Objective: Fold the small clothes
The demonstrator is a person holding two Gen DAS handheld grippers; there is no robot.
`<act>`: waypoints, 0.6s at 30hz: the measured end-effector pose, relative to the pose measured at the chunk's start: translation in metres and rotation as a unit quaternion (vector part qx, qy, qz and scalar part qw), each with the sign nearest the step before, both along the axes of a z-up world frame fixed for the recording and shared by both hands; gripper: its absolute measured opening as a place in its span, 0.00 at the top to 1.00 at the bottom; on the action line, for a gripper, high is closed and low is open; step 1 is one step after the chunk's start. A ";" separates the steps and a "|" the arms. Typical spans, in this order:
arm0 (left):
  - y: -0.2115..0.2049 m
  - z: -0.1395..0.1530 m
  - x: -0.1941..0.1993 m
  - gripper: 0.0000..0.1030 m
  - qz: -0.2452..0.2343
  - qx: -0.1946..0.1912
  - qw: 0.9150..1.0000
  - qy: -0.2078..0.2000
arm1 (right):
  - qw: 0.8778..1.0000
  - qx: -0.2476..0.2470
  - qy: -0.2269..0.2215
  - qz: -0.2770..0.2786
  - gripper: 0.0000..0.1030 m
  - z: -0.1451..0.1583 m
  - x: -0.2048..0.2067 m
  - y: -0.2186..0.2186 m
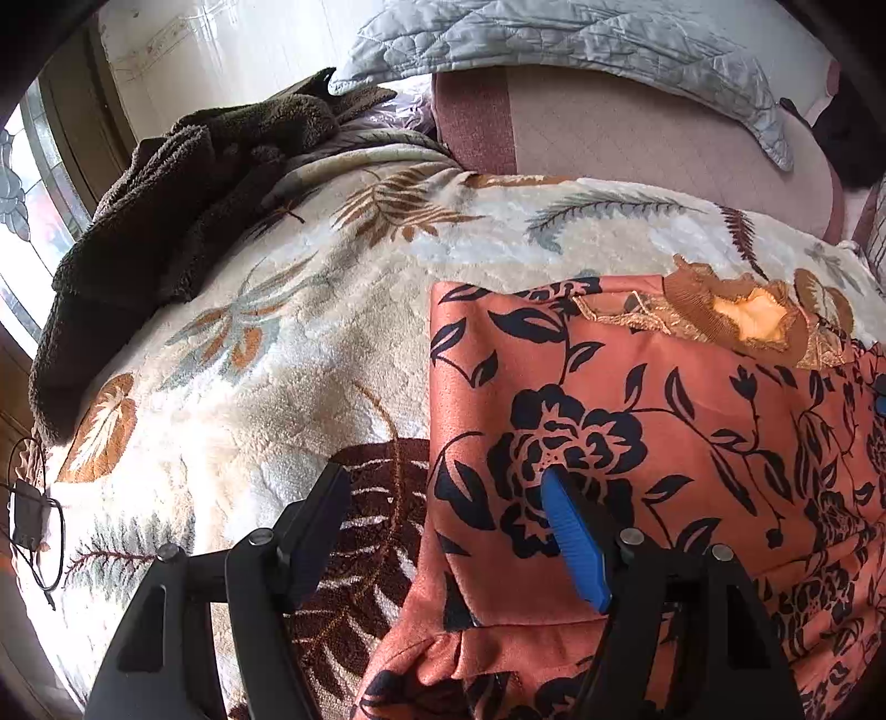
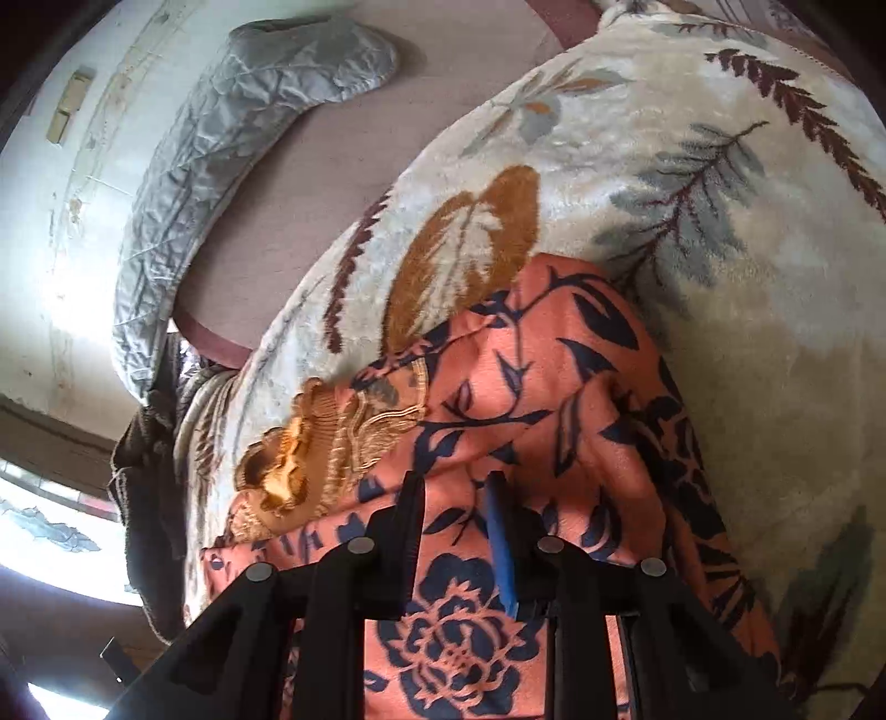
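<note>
Plush cream blanket (image 1: 310, 343) with a leaf print covers the bed and fills both views; its edges run out of frame on every side. A mauve sheet (image 1: 637, 127) shows beyond it, partly under a pale grey quilted cover (image 1: 554, 33); a dark brown fleece (image 1: 183, 183) lies heaped at the blanket's left side, its lower end lost in the lens rim. The orange floral garment (image 1: 637, 399) lies on the blanket, folded to a straight left edge; its gold embroidered neckline (image 1: 747, 315) is at the far end; its right and near parts are cut off, so the full outline cannot be made out. Left gripper (image 1: 443, 493): jaws stand wide apart, one over the blanket, the blue-padded one over the garment's edge; contact with the cloth cannot be confirmed. Right gripper (image 2: 459, 487): jaws stand narrowly apart above the garment; whether cloth is pinched between them cannot be told. A small black device (image 1: 25, 515) with a cable sits at the left margin, indistinct.
</note>
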State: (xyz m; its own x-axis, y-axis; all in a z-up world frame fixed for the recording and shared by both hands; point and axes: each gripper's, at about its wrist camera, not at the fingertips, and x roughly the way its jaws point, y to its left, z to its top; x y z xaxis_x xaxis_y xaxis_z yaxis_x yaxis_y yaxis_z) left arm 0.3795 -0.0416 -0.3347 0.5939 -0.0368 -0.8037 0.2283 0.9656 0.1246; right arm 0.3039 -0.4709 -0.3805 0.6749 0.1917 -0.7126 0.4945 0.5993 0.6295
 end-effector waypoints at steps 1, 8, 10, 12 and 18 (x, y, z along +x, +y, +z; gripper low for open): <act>0.001 0.004 -0.003 0.29 0.003 0.000 1.000 -0.009 | 1.000 -0.002 -0.012 0.008 0.75 0.007 -0.001 0.004; 0.016 -0.012 -0.008 0.28 0.004 0.020 0.999 0.028 | 0.996 -0.037 0.042 0.073 0.75 -0.006 -0.002 0.045; 0.022 -0.005 -0.017 0.28 -0.001 0.017 1.000 0.023 | 0.996 -0.035 0.036 0.077 0.74 0.006 -0.012 0.050; 0.031 0.007 -0.032 0.28 -0.006 0.016 1.000 0.004 | 0.996 -0.021 0.002 0.088 0.74 0.021 -0.027 0.055; 0.076 0.033 -0.084 0.28 0.011 -0.002 1.000 -0.028 | 0.991 -0.086 -0.066 0.081 0.25 0.060 -0.104 0.067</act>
